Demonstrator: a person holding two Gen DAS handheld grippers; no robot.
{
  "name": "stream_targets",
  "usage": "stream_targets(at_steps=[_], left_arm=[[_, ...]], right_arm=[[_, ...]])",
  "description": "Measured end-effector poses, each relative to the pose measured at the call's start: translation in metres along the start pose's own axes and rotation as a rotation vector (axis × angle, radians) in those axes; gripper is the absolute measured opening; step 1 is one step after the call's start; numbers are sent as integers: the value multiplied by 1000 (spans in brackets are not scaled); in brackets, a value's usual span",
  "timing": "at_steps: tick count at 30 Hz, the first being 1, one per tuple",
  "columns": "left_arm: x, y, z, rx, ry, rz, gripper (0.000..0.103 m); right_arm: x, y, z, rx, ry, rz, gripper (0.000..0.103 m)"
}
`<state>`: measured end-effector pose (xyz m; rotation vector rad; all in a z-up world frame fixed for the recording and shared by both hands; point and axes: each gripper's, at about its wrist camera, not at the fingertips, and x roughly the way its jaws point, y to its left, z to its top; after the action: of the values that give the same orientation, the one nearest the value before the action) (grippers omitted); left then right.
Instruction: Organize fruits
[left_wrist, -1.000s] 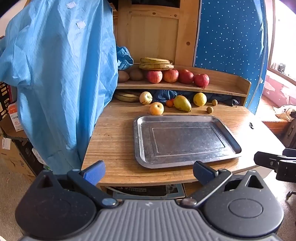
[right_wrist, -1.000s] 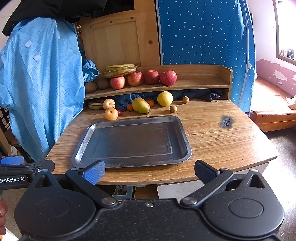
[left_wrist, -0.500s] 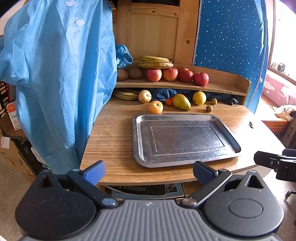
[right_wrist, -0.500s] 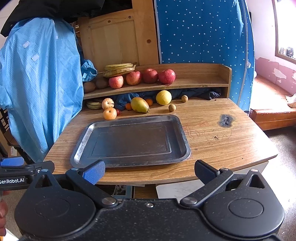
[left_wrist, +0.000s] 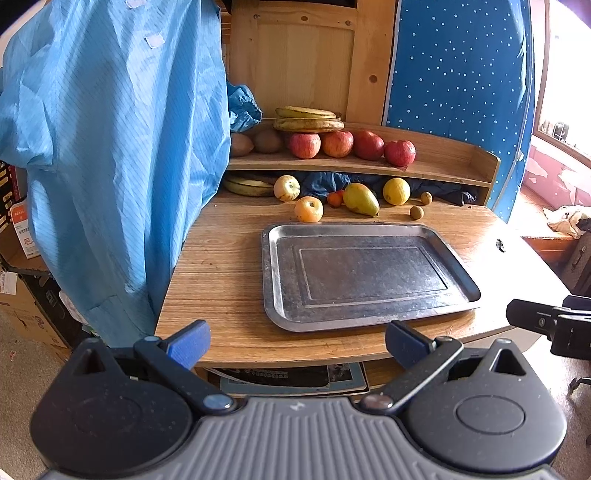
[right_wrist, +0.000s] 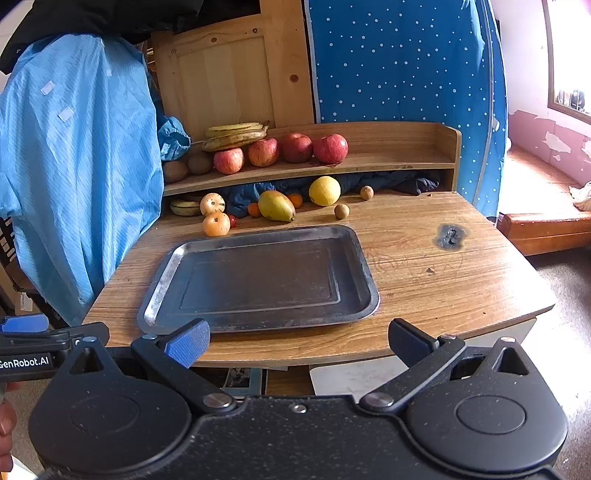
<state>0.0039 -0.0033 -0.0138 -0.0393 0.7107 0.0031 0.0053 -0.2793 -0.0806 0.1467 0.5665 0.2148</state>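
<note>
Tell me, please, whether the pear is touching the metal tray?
Apart. The right wrist view shows a strip of bare wood between the pear and the metal tray's far rim.

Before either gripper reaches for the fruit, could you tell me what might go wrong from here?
1. The pear lies on its side with small oranges close against it; closing on it could send them rolling.
2. The two small brown fruits sit loose on the table and may roll if nudged.
3. The tray is shallow-rimmed, so round fruit dropped in might roll out.
</note>
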Motion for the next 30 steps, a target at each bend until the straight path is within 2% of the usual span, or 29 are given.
stream_targets(at_steps=[30], left_arm=[[28,2,8,6,93,-8,103]], right_arm=[[30,-3,7,27,90,-40,103]])
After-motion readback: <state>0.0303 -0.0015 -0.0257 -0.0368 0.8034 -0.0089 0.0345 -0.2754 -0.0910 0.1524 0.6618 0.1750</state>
